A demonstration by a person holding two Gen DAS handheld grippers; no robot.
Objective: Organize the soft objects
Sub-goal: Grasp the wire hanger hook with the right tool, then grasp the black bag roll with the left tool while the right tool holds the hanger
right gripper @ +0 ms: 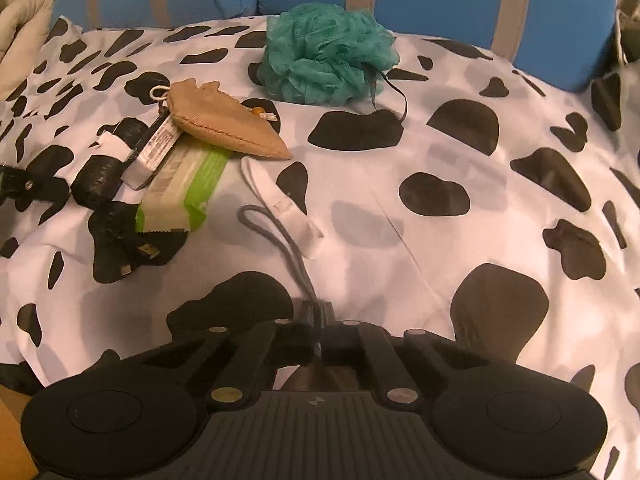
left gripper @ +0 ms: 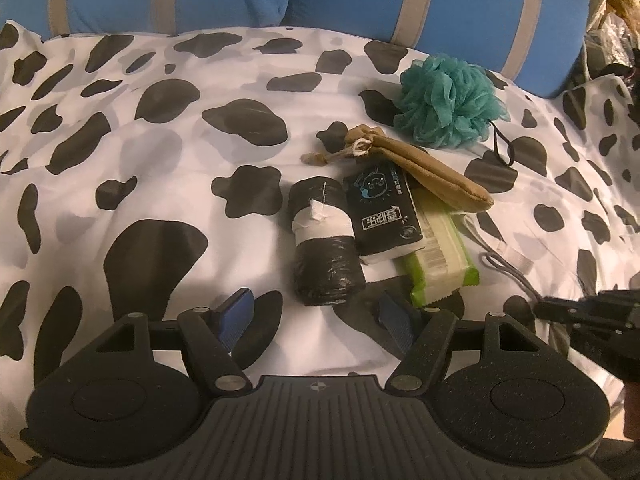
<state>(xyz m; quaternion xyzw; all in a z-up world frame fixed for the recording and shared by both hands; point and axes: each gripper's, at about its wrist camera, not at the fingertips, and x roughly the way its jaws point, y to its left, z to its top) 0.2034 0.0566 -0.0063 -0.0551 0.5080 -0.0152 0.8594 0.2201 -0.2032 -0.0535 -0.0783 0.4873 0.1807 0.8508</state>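
Underneath, cow-print sheet (left gripper: 160,128); blue striped pillows (left gripper: 460,8) behind.

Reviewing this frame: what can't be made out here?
- Right wrist view: what the grey cord loop attaches to is hidden behind the right tongs.
- Left wrist view: green packet label is partly covered by the black tissue pack.
- Clutter at the right edge is blurred and cut off.
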